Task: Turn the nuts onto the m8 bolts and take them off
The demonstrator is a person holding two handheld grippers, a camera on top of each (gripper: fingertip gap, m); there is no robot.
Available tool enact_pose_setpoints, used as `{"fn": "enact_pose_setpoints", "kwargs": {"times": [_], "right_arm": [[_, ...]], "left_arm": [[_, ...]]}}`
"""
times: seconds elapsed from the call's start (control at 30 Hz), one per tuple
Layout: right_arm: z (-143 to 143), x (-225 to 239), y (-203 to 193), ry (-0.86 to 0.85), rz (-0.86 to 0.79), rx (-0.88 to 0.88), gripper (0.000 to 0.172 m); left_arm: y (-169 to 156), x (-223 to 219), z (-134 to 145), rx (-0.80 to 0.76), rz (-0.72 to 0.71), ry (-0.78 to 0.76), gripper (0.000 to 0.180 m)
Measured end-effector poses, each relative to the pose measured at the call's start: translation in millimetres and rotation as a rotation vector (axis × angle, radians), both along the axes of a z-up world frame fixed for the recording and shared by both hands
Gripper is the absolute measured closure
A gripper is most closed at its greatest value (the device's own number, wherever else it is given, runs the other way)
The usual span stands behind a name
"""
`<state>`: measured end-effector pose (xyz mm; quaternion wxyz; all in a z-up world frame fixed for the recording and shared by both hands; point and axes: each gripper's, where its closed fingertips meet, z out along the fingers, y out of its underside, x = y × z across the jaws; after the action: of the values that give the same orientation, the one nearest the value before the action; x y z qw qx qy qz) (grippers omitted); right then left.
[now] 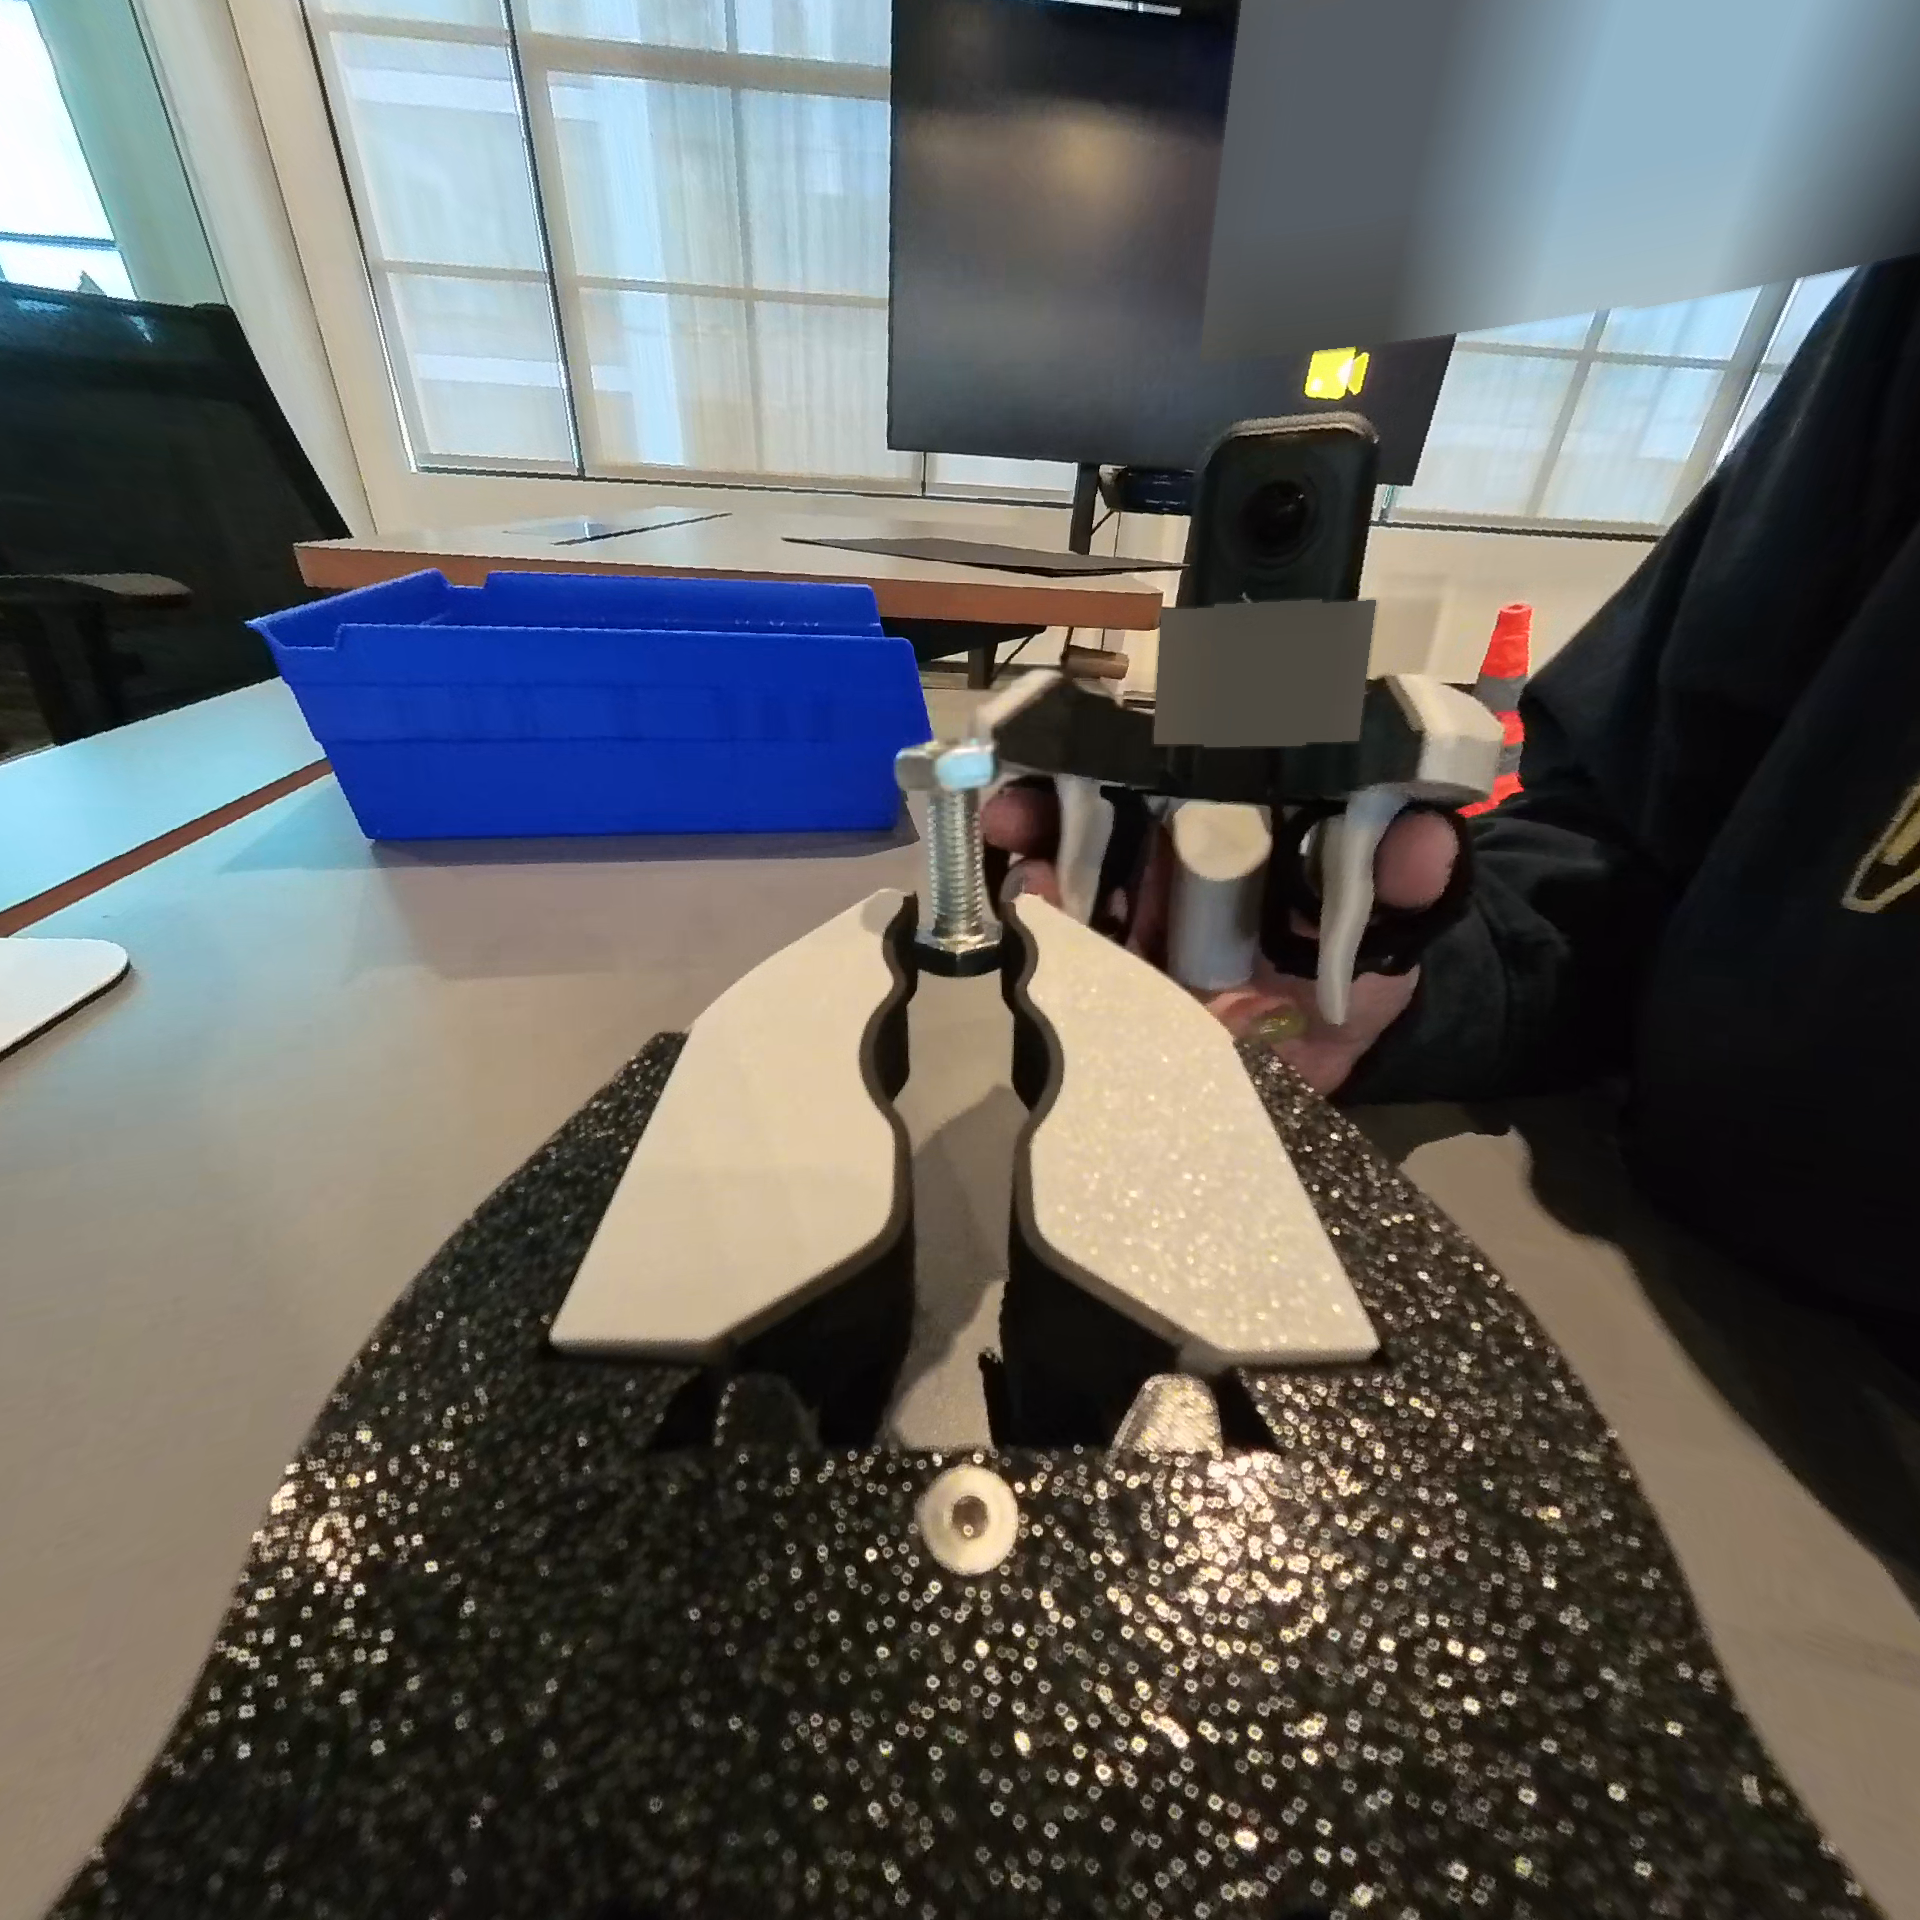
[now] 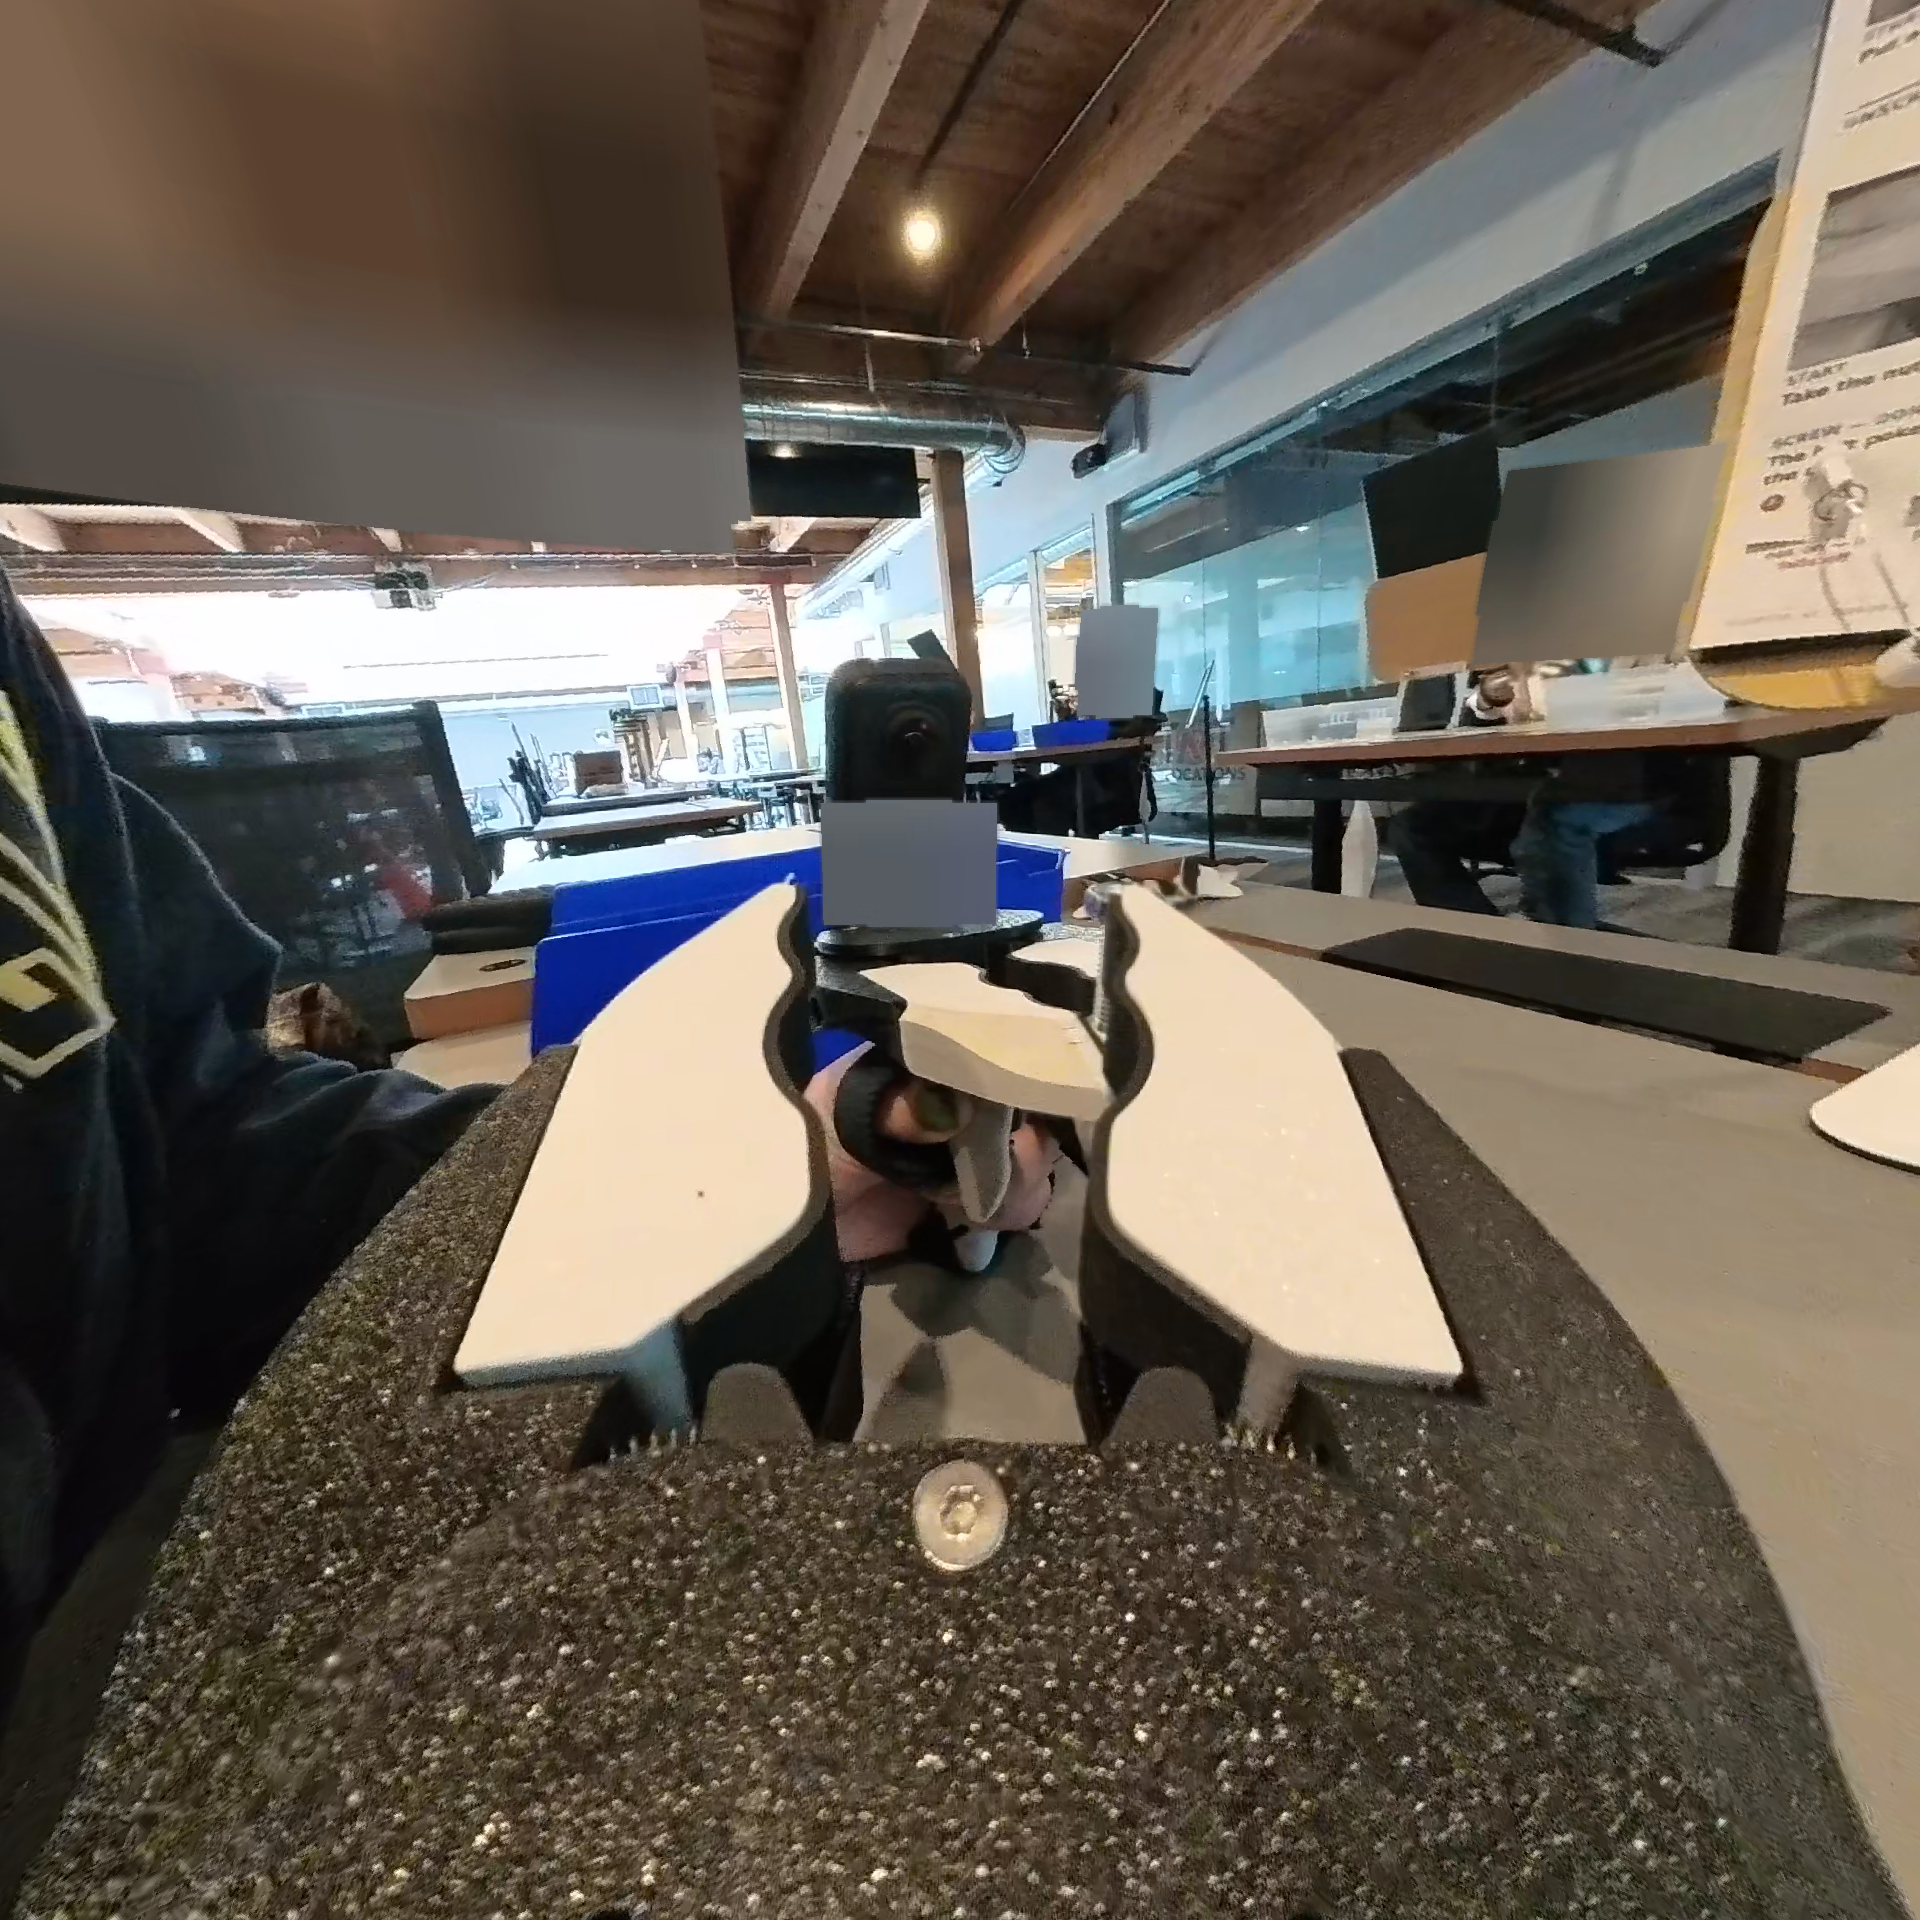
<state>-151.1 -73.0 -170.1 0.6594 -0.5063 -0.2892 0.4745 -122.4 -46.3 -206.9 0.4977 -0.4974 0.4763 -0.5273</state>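
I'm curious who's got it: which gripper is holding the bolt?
The left gripper. Its fingertips pinch the hex end at the bottom of the upright bolt, while the right gripper has its jaws wide apart.

Grey table (image 1: 312,1039) carries a blue plastic bin (image 1: 592,717), open-topped, standing near the far edge. A white rounded pad (image 1: 52,987) lies at the left edge of that view. Beyond, a second wood-edged table (image 1: 727,561) holds a flat black mat (image 1: 987,551). A large dark monitor (image 1: 1049,229) stands against tall paned windows (image 1: 623,229). An orange traffic cone (image 1: 1507,665) shows at right, partly hidden. Black mesh chair (image 2: 281,821) sits at left of the right wrist view. Ceiling has exposed wooden beams (image 2: 1039,156) and a round lamp (image 2: 921,231). A printed sheet on cardboard (image 2: 1829,343) stands at far right. Glass partitions (image 2: 1247,582) behind.
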Motion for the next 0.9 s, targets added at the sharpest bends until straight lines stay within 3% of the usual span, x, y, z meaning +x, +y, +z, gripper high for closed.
{"fn": "enact_pose_setpoints", "kwargs": {"times": [0.63, 0.77, 0.9], "right_arm": [[-3, 0, 9, -0.014, -0.053, -0.014, 0.114], [-1, 4, 2, 0.001, -0.021, -0.006, 0.125], [0, 5, 12, -0.003, -0.085, -0.004, 0.115]], "left_arm": [[0, 0, -1, 0.001, -0.002, 0.007, 0.166], [0, 0, 0, -0.002, 0.000, 0.002, 0.166], [0, 1, -2, 0.001, -0.003, 0.014, 0.166]]}}
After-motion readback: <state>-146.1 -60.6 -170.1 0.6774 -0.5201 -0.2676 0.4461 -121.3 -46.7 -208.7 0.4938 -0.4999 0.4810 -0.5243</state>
